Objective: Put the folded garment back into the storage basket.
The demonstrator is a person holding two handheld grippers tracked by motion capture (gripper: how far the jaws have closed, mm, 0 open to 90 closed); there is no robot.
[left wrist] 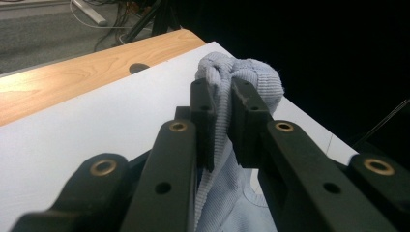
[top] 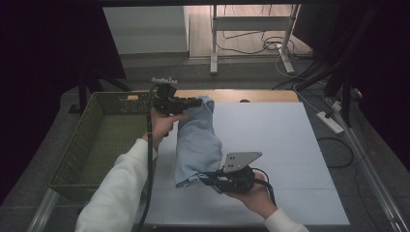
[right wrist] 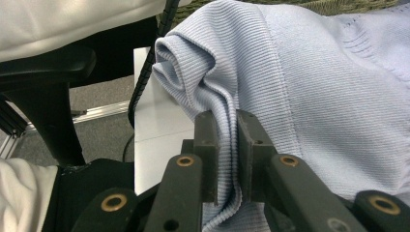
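Soft, light blue sweater (top: 196, 145) held slack above the white worktop (top: 270, 145), left claw (top: 196, 102) pinching its far edge, right claw (top: 205, 178) its near hem; grip bunched ribbing.

A green basket (top: 96, 140) sits off the table's (top: 270, 145) left edge — a white power strip (top: 330, 122) lies on the floor beyond its right edge.

A basket (top: 104, 133) sits at the left of the high view, just beside the table (top: 270, 145), which takes the centre and right. A garment (top: 196, 145) hangs over the table's left part, stretched between the left gripper (top: 196, 102) above it in the frame and the right gripper (top: 205, 180) below. A power strip (top: 330, 122) lies on the floor right of the table, and a stand (top: 251, 29) rises behind, at upper centre.
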